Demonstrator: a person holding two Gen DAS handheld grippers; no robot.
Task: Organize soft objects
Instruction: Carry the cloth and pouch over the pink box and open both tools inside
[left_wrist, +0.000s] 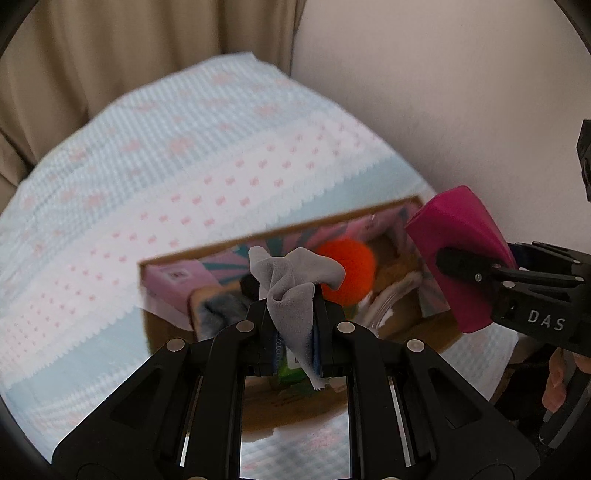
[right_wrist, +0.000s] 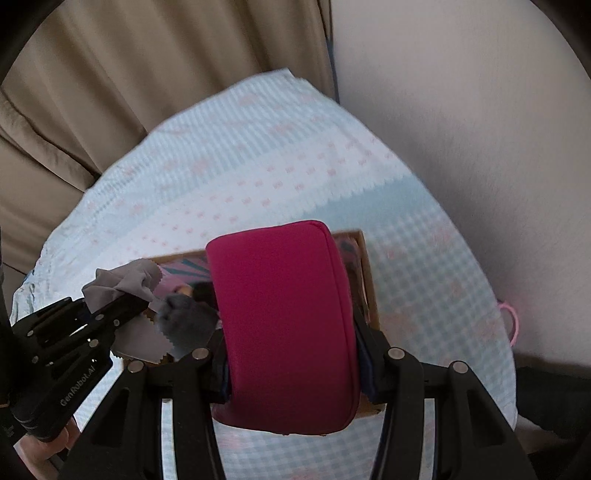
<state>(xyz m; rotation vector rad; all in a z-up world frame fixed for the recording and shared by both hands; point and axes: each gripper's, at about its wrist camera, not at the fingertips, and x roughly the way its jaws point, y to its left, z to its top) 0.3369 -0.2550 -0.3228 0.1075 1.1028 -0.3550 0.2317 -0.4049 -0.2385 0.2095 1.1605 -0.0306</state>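
Note:
My left gripper is shut on a crumpled grey cloth and holds it above an open cardboard box. The cloth also shows in the right wrist view, in the left gripper. My right gripper is shut on a magenta soft pouch, held over the box's right part. In the left wrist view the pouch hangs at the box's right end, gripped by the right gripper. Inside the box lie an orange fuzzy ball and a grey furry item.
The box sits on a bed with a light blue and white cover with pink dots. Beige curtains hang behind the bed, and a plain wall runs along its right side. A pink loop lies at the bed's right edge.

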